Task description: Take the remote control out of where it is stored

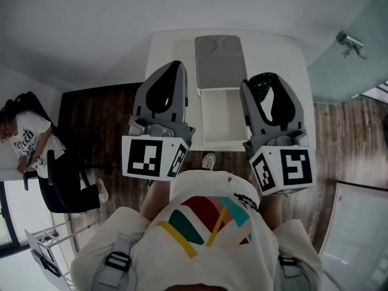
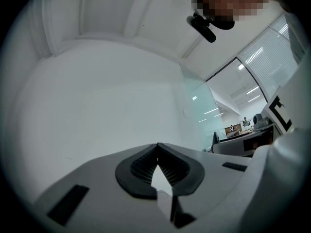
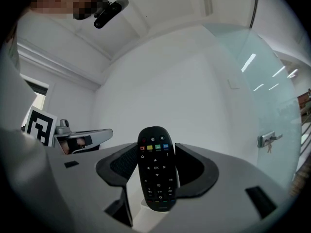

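White shirt [image 1: 203, 194], coloured stripes; grey straps [image 1: 118, 262], perhaps harness. Grey left tongs [image 1: 176, 65], right tongs [image 1: 267, 79]; marker cubes [image 1: 151, 157].

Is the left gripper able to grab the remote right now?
Probably not as things stand. The left gripper has its jaws shut, and the remote is clamped between the jaws of the right gripper beside it.

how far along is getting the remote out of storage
Done: the drawer stands open and looks empty, and the remote is out of it. In hand: the right gripper is shut on the remote, held up clear of the drawer; the left gripper is shut and empty. Left: little, perhaps setting the remote down.
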Demonstrator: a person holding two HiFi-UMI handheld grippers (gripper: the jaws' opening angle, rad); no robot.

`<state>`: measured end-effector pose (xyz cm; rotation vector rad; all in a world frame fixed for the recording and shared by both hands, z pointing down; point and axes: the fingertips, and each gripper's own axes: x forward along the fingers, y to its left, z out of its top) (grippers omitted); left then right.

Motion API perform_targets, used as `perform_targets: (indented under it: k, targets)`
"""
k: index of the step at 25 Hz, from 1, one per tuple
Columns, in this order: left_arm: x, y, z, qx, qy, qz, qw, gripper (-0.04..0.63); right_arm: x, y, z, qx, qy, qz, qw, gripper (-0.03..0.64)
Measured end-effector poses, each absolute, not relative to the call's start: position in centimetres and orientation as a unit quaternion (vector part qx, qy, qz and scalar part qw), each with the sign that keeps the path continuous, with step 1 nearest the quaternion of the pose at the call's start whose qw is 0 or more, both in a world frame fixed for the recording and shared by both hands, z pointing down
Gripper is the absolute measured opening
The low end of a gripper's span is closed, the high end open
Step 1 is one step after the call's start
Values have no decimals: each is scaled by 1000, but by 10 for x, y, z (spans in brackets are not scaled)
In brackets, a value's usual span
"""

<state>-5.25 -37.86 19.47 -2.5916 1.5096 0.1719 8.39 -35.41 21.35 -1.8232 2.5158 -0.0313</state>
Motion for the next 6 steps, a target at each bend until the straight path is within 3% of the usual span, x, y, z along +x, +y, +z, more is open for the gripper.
perform_targets:
  k: [6]
  targets:
    - [-52,-377,195,-861,501,59,68,8,87,-353,215,-591,806,-11,15,239]
